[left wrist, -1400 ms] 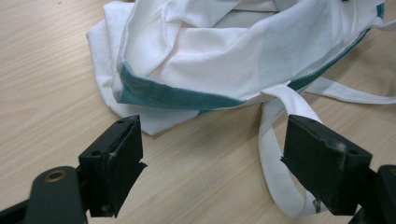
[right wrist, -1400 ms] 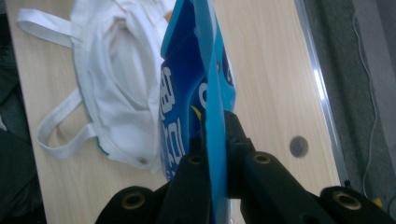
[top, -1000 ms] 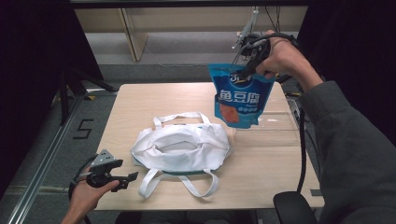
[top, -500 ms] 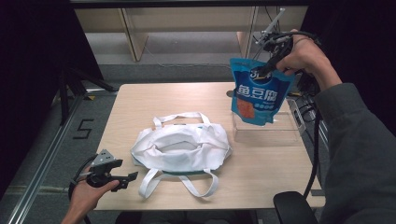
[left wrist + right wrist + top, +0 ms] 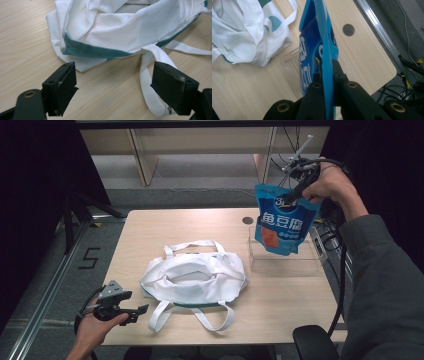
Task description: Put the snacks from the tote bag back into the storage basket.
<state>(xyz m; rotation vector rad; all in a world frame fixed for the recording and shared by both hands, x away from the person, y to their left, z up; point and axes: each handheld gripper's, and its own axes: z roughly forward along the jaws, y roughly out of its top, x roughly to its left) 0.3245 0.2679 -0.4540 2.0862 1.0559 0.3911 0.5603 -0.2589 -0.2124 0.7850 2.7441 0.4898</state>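
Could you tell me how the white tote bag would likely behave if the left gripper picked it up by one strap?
The white tote bag lies crumpled flat, so it would probably sag and fold rather than hold its shape. Its strap curls loosely on the table, suggesting thin, light cloth. The left gripper stands open near it.

Both claws (image 5: 113, 92) were chunky black plastic with brass-looking screws, black cables trailing off; the person's sleeve (image 5: 385, 285) was dark grey.
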